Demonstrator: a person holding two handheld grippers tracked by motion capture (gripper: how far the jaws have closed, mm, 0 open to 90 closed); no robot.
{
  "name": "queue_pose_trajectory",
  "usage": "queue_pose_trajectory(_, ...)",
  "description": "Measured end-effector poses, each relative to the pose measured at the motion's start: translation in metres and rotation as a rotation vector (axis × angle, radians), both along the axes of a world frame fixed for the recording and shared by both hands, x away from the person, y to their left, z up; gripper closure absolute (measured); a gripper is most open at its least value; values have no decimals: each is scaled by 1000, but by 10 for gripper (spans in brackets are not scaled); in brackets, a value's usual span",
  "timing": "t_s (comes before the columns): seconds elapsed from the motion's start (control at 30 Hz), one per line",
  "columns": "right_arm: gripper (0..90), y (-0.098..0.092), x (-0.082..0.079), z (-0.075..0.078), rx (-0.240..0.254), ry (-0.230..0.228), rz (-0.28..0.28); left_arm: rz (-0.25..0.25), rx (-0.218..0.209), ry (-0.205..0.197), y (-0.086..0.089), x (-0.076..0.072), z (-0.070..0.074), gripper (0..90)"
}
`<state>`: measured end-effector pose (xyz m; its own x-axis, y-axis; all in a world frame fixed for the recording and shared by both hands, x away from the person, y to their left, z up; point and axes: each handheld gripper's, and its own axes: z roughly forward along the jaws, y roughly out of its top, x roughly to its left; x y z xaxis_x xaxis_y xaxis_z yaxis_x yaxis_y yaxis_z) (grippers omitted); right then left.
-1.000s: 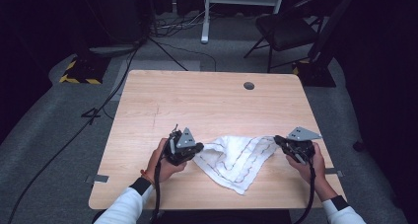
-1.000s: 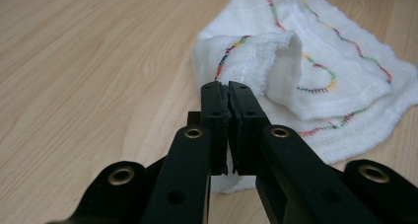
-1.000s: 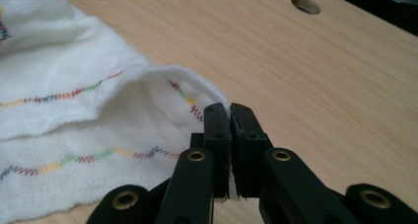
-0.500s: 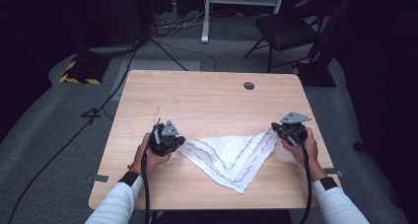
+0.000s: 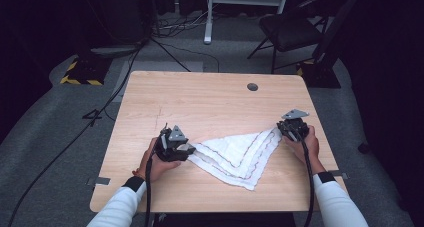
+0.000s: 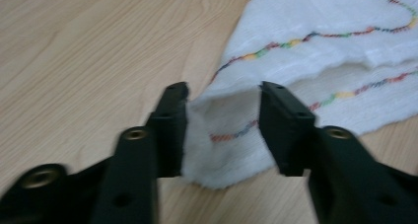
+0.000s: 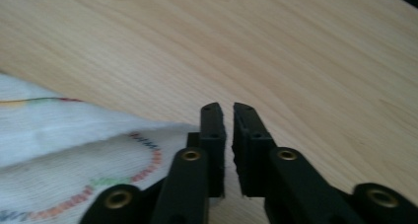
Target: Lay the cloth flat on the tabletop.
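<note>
A white cloth (image 5: pixel 235 154) with coloured stitched lines lies pulled out flat across the front of the wooden table (image 5: pixel 210 99). My left gripper (image 5: pixel 186 150) sits at its left corner. In the left gripper view that gripper (image 6: pixel 224 88) stands open, jaws well apart, with the corner of the cloth (image 6: pixel 320 17) bunched loosely between them. My right gripper (image 5: pixel 285 129) is at the cloth's right tip. In the right gripper view its jaws (image 7: pixel 226 105) are nearly together, and the edge of the cloth (image 7: pixel 59 150) runs in behind the left jaw, apparently pinched.
A round grommet hole (image 5: pixel 252 87) sits near the table's far edge. Behind the table are a black chair (image 5: pixel 287 29), a white stand (image 5: pixel 240 2) and cables on the grey floor (image 5: pixel 75 117).
Both hands moved apart, left hand leftward and right hand rightward and away, drawing the crumpled cloth out into a flat spread triangle.
</note>
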<state>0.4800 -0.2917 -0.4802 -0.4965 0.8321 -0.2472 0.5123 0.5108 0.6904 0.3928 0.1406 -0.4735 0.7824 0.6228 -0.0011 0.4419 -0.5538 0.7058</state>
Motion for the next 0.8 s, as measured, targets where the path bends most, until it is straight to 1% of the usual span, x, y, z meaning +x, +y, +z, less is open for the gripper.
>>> queue_pose_trajectory(0.03,719,-3,-1,2,9,-8,-2,-14,17,-10,-4,-1,-1,434)
queue_pose_trajectory(0.07,668,-4,-3,5,21,-5,14,-23,25,-9,-8,-1,-2,404)
queue_pose_trajectory(0.1,662,-5,-7,8,29,2,36,-32,36,0,-11,0,-3,372)
queue_pose_trajectory(0.13,648,-6,-12,12,34,2,50,-36,55,-1,-15,1,-4,369)
queue_pose_trajectory(0.2,629,-9,-24,20,85,-10,65,-33,99,-5,-20,3,-6,373)
queue_pose_trajectory(0.23,619,-9,-30,24,107,-19,79,-31,116,-8,-22,3,-7,388)
queue_pose_trajectory(0.27,611,-8,-38,27,126,-16,100,-39,125,-13,-22,4,-7,420)
queue_pose_trajectory(0.3,594,-5,-46,29,133,-9,127,-47,121,-18,-22,4,-7,483)
queue_pose_trajectory(0.33,581,0,-55,33,132,3,156,-51,112,-11,-20,5,-7,514)
queue_pose_trajectory(0.37,579,7,-68,36,139,-2,203,-58,106,-3,-18,5,-7,588)
queue_pose_trajectory(0.4,578,13,-79,38,156,1,250,-58,102,0,-17,6,-8,631)
queue_pose_trajectory(0.43,572,18,-87,37,166,12,285,-54,105,16,-14,7,-8,668)
queue_pose_trajectory(0.47,561,27,-98,33,158,39,329,-54,109,24,-13,8,-9,717)
queue_pose_trajectory(0.5,555,33,-104,29,160,57,357,-51,108,31,-13,8,-10,747)
queue_pose_trajectory(0.53,551,41,-111,22,161,88,402,-54,115,35,-12,8,-11,784)
queue_pose_trajectory(0.57,544,49,-117,16,141,120,445,-57,118,33,-11,8,-11,816)
queue_pose_trajectory(0.6,535,56,-122,9,102,136,469,-61,118,30,-11,7,-11,827)
queue_pose_trajectory(0.63,532,61,-126,4,77,154,487,-57,125,28,-11,7,-11,842)
queue_pose_trajectory(0.67,531,64,-128,0,63,167,502,-56,129,30,-11,6,-10,849)
queue_pose_trajectory(0.7,526,64,-129,-2,58,171,502,-58,129,30,-11,5,-10,851)
queue_pose_trajectory(0.73,516,63,-128,-3,60,171,494,-59,128,32,-10,5,-10,855)
queue_pose_trajectory(0.8,514,57,-122,-4,85,183,456,-63,120,46,-7,5,-11,856)
